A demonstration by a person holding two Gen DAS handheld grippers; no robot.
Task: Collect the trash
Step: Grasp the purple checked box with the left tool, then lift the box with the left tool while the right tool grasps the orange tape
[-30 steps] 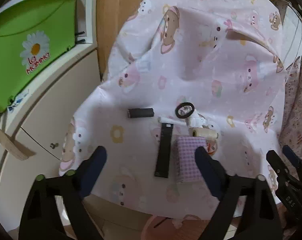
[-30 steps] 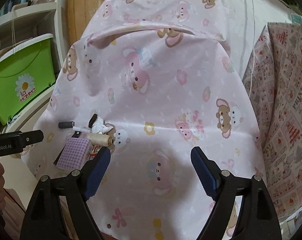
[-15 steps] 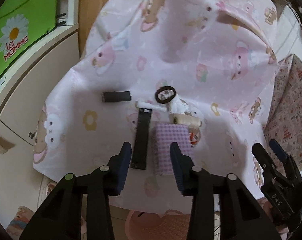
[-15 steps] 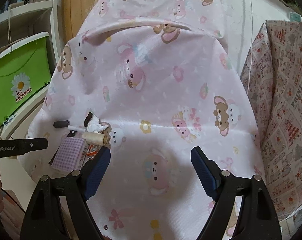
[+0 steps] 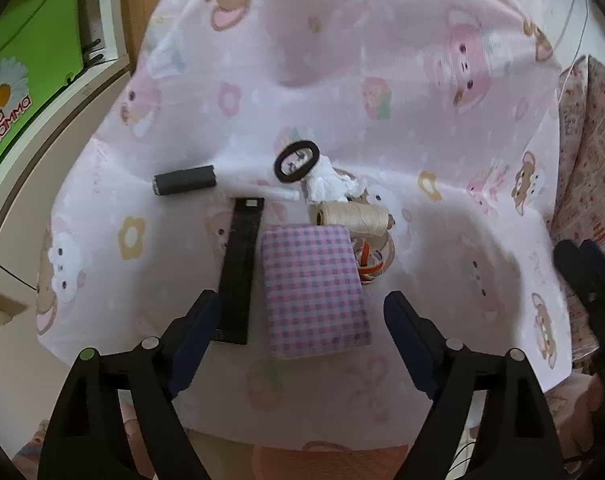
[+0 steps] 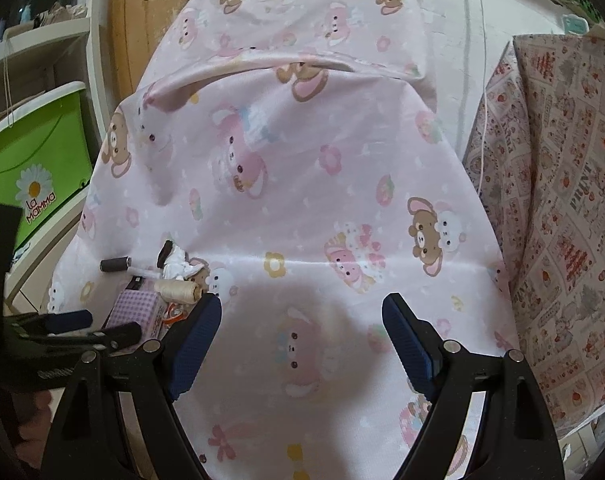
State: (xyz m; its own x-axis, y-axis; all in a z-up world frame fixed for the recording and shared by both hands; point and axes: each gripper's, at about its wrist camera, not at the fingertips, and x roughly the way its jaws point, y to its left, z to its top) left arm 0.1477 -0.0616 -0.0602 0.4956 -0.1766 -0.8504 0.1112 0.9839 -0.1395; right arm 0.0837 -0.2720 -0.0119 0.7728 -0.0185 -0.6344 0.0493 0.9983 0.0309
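Note:
A crumpled white tissue (image 5: 328,184) lies on the pink cartoon-print cloth (image 5: 342,60) among clutter: a black ring (image 5: 296,161), a cream thread spool (image 5: 352,219), a dark grey spool (image 5: 184,180), a black strap (image 5: 240,268), a lilac gingham pack (image 5: 314,298) and orange-white rings (image 5: 372,264). My left gripper (image 5: 302,320) is open, its jaws either side of the gingham pack's near end. My right gripper (image 6: 302,320) is open and empty over bare cloth, right of the clutter (image 6: 174,264).
A green bin with a daisy logo (image 5: 18,60) stands on a white shelf at the left. A patterned red-print cloth (image 6: 562,200) hangs at the right. A pinkish container (image 5: 330,460) shows below the table's near edge.
My left gripper narrowed half a second ago, then opened wide again and moved closer over the gingham pack. My right gripper barely moved and stays open.

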